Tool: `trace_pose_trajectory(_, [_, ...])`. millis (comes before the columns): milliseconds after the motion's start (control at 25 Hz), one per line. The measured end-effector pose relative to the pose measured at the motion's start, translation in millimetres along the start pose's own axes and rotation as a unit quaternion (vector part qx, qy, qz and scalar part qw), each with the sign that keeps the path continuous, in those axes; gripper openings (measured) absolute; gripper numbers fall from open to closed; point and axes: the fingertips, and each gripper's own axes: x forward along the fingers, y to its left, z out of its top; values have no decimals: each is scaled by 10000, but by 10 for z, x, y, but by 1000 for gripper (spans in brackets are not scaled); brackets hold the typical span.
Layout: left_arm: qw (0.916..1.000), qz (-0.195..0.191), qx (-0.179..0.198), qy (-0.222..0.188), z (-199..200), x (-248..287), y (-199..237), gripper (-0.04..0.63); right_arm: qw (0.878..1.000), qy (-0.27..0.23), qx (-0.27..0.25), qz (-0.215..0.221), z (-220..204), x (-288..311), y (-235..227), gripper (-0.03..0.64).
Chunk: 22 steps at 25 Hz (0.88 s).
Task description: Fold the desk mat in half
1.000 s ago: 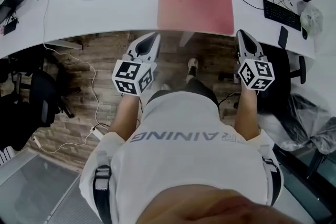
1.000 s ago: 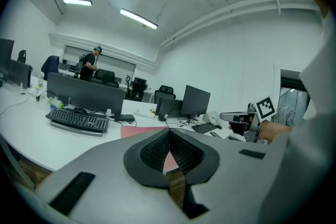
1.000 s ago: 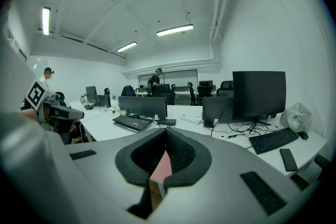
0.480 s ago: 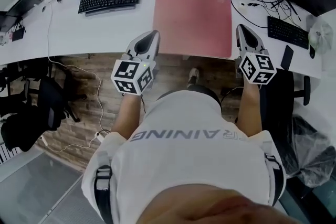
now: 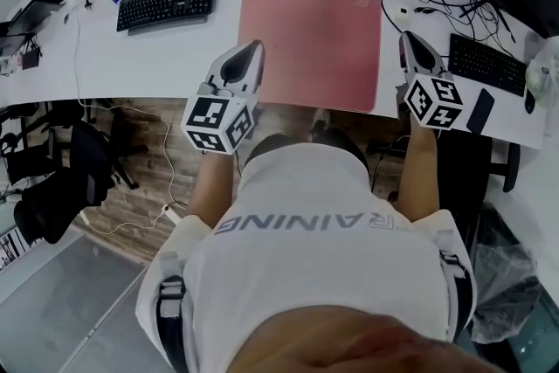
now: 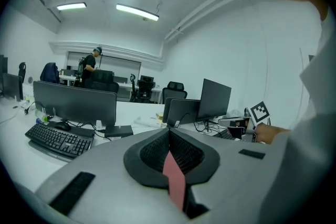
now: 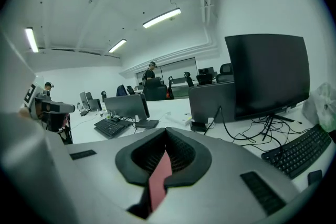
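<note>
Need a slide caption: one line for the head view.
Shut, the left gripper and right gripper flank the near edge of an unfolded red desk mat on a white desk.

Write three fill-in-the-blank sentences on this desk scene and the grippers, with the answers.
1. The desk mat lies ___ on the desk, not yet folded.
2. The keyboard at the mat's left in the head view is coloured ___.
3. The jaws of the left gripper and of the right gripper are both ___.
Missing words: flat; black; shut.
</note>
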Motion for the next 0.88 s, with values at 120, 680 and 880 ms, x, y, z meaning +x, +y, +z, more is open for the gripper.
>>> trace_pose_trajectory(120, [9999,-25,-10,117,-42,164,3,28,9997,229,44,-35,-114,177,-122,23])
trace_pose_trajectory(680, [9954,-655,59,696,-318,661,494,28,9866,1363,60,-899,-636,857,-313,28])
trace_pose_trajectory(880, [9936,-742,-45,853,-430,771,861,28,9753,1880,32,-1163,-990,1336,-453,114])
